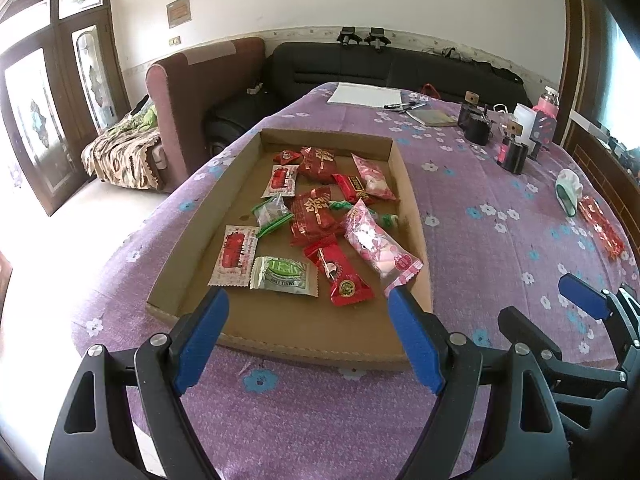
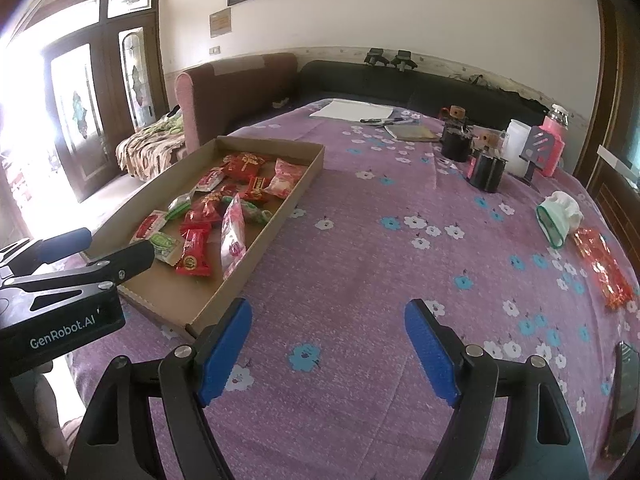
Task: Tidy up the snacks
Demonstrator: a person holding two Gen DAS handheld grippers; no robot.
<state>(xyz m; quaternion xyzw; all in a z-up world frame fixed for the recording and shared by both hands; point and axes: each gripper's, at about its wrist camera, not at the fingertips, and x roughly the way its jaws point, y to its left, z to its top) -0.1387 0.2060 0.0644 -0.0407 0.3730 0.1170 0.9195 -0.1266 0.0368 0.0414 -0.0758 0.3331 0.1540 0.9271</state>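
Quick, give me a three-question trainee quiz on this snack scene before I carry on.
1. True or false: both tongs are empty.
2. Which snack lies outside the cardboard tray? A) green packet B) red packet C) pink packet
3. Which tongs hover over the tray?

Key:
1. True: left tongs and right tongs are open, holding nothing.
2. B, the red packet on the purple cloth.
3. The left.

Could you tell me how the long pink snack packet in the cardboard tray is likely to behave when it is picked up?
The pink packet looks like a puffy film pillow pack, so probably light and soft. Its glossy wrapper may slip. It overlaps neighbouring snacks in the cardboard tray, so lifting it could nudge them.
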